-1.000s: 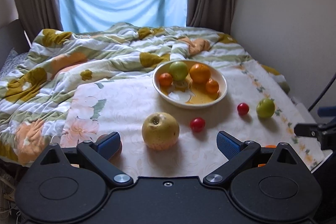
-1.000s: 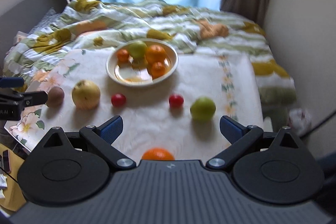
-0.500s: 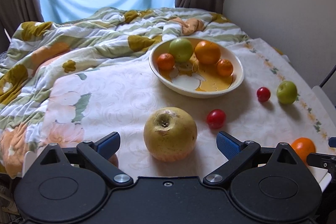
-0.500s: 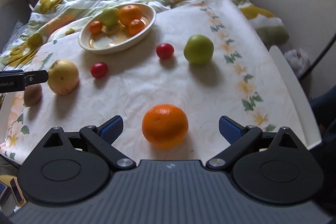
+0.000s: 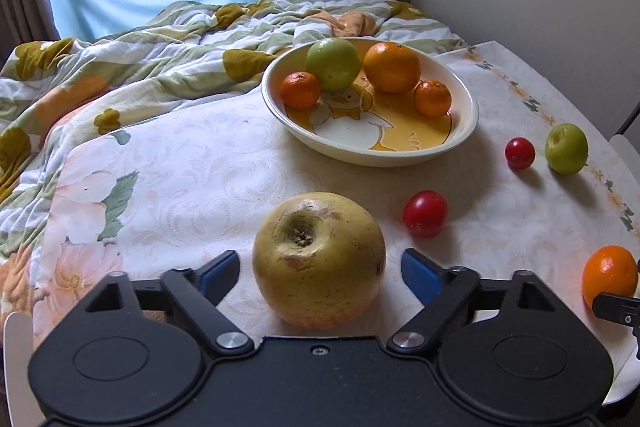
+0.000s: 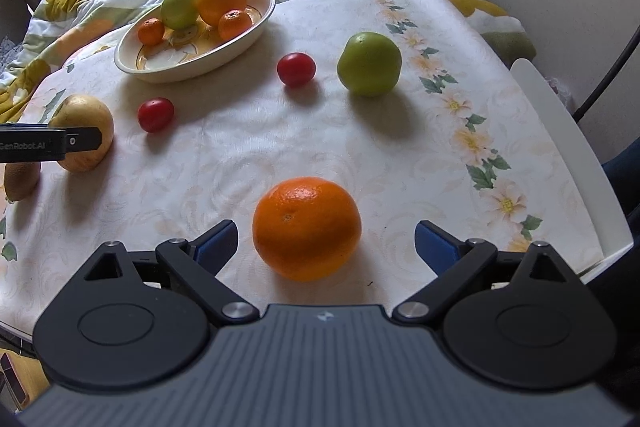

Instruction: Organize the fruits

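- Far left, right wrist view: brown kiwi-like fruit [image 6: 22,175] cut off by the frame edge and partly behind the left hand-held gripper's finger; hard to identify.
- Left hand-held gripper [image 5: 320,271]: jaws closing around the yellow pear [image 5: 319,259], blue pads not touching its skin yet. Pear is round and matte, with brown scuffs and a sunken stem pit.
- Bowl [image 5: 468,123]: glossy cream ceramic, cartoon print inside partly hidden by the fruit. It holds a green apple, a large orange and two small mandarins.
- Loose on the table [image 6: 224,171]: two smooth red tomatoes [image 6: 156,114] [image 6: 296,69], then a green apple [image 6: 369,63].
- Right hand-held gripper [image 6: 326,241]: open, jaws wide on both sides of the orange [image 6: 307,227], clear gaps. Peel is dimpled.
- Table has a pale floral cloth; its bare white edge shows at right.
- Behind: rumpled floral quilt [image 5: 120,67], blue sheet over the window, brown curtains, plain wall.
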Available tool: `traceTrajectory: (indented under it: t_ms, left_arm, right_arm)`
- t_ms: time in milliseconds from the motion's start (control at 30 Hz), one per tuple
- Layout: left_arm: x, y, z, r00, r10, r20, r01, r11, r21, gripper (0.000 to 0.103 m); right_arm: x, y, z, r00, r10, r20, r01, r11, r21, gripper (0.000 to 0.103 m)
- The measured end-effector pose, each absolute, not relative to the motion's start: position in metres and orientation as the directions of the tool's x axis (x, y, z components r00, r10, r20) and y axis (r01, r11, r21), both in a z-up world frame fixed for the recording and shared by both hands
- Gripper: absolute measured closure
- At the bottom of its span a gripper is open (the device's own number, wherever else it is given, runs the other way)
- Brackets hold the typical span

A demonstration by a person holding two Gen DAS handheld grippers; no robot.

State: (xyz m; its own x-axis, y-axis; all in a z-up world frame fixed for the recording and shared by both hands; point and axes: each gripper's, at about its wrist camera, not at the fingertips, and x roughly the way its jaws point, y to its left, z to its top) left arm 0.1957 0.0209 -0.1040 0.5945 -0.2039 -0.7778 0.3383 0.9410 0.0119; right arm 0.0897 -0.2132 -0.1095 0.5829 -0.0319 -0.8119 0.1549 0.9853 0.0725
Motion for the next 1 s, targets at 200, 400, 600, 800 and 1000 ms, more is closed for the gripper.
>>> traceTrajectory:
  t_ms: [200, 400, 600, 800, 1000]
  left_arm:
    - [0.197, 0.022, -0.106, 0.59, -0.196, -0.784, 0.33, 0.944, 0.012, 0.026]
    - [0.19, 0.027, -0.105, 0.587, -0.194, -0.786, 0.309, 0.951, -0.004, 0.026]
    - [0.179, 0.029, -0.105, 0.586, -0.195, -0.787, 0.309, 0.951, -0.006, 0.026]
    - [0.169, 0.032, -0.105, 0.577, -0.212, -0.788, 0.311, 0.95, -0.028, 0.026]
    - [0.159, 0.035, -0.103, 0.57, -0.218, -0.793, 0.288, 0.956, -0.056, 0.026]
  right_arm:
    - [0.093, -0.212, -0.112, 0.579, -0.019, -0.815, 0.137, 0.988, 0.075, 0.0]
    - [0.098, -0.21, -0.113, 0.58, -0.01, -0.815, 0.116, 0.991, 0.07, 0.004]
    - [0.103, -0.208, -0.116, 0.573, 0.005, -0.82, 0.091, 0.993, 0.07, 0.012]
    - [0.107, -0.206, -0.12, 0.567, 0.011, -0.824, 0.065, 0.996, 0.058, 0.027]
    - [0.107, -0.205, -0.117, 0.571, 0.03, -0.821, 0.041, 0.997, 0.064, 0.028]
